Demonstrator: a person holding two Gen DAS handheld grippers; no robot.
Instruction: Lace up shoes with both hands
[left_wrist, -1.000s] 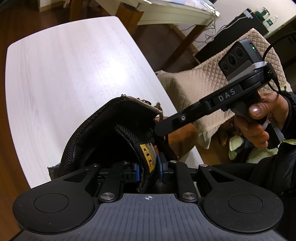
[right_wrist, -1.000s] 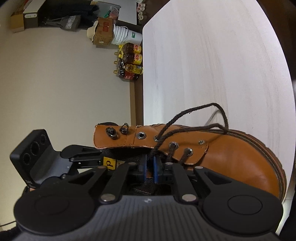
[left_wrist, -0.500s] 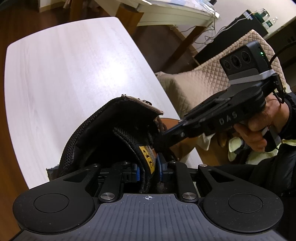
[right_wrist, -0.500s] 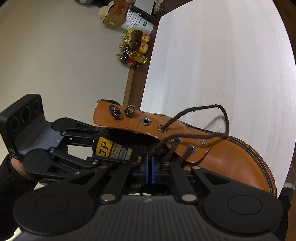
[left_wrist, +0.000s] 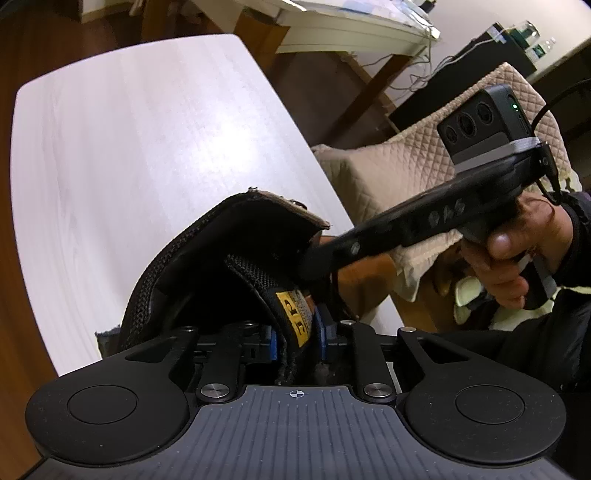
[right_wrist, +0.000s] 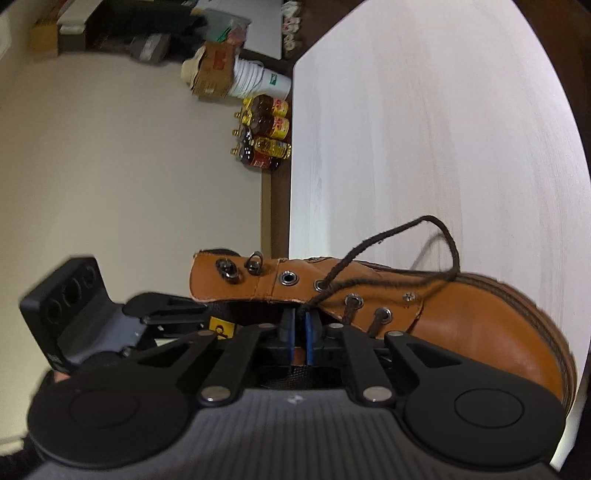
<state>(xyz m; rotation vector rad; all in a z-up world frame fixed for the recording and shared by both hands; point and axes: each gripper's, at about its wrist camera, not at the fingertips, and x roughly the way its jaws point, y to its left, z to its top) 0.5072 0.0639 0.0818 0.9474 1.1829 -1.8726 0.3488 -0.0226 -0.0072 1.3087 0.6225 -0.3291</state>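
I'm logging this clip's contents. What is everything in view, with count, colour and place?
boot: one, tan leather, lying on the table's near edge.
lace: one, dark brown, threaded through the lower eyelets, loop arching over the table.
tongue: one, black mesh with yellow label, clamped in the left tongs.
table: one, pale wood.
bottles: several, yellow-labelled, on the floor by the wall.
quilted cover: one, beige, beyond the table.
left tongs: shut on the tongue.
right tongs: nearly closed by the boot's flap.
hand: one, gripping the right handle.
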